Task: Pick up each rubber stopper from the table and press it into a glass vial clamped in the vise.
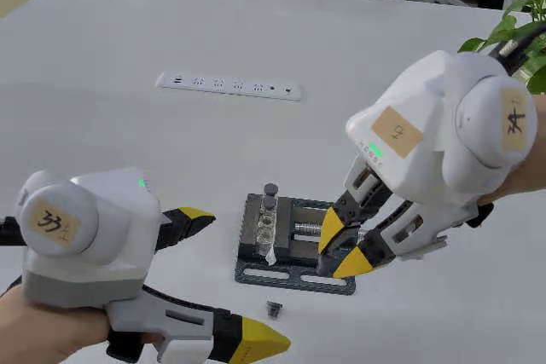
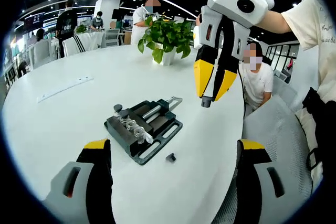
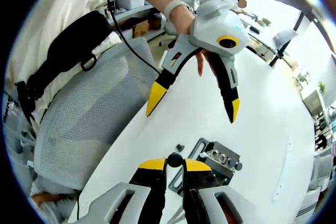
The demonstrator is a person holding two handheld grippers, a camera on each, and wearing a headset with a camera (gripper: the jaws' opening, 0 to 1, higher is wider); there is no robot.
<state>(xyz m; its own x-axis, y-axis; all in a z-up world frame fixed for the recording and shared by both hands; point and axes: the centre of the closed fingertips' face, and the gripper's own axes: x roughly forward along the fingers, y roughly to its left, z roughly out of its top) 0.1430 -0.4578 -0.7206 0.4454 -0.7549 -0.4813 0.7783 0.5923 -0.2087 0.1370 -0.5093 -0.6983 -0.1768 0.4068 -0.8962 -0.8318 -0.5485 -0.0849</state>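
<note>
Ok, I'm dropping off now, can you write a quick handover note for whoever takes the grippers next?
Left gripper: open, empty, above the table near the vise.
Right gripper: shut on a rubber stopper, hovering by the vise.
Vise: clamps a row of glass vials.
Done: the end vial looks stoppered; the others look open.
Loose stopper: on the table beside the vise's base.
Left: press the held stopper into an open vial, then fetch the loose one.
</note>
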